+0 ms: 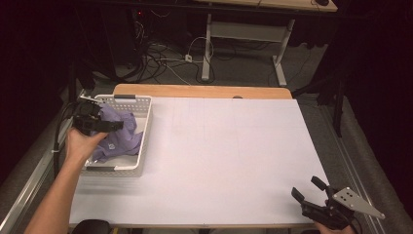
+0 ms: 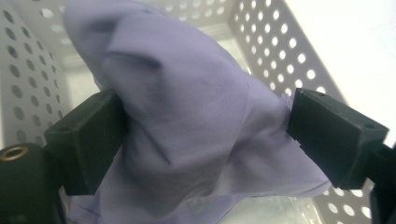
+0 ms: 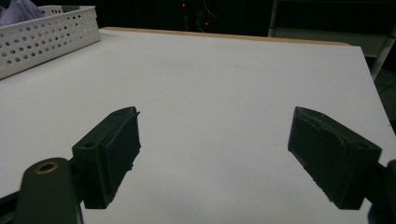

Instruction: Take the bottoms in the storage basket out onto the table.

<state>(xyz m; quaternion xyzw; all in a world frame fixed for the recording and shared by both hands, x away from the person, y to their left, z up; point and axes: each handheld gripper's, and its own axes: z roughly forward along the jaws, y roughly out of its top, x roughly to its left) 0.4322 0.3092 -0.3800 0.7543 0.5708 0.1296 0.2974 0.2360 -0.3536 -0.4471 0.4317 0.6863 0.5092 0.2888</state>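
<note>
A crumpled lilac cloth (image 1: 122, 139) lies in a white perforated basket (image 1: 147, 127) at the table's left edge. My left gripper (image 1: 117, 126) hovers over the basket, held by a hand. In the left gripper view the cloth (image 2: 187, 107) bulges between the two jaws of this gripper (image 2: 203, 123), which stand wide apart and touch its sides. The basket wall (image 2: 280, 46) rises behind it. My right gripper (image 1: 307, 187) rests near the table's front right corner, open, with nothing between its fingers (image 3: 212, 135).
The white table top (image 1: 224, 151) stretches between the two grippers, with a wooden strip (image 1: 199, 91) along its far edge. From the right gripper, the basket (image 3: 46, 39) stands far off at the left. Desk legs and cables lie on the floor beyond.
</note>
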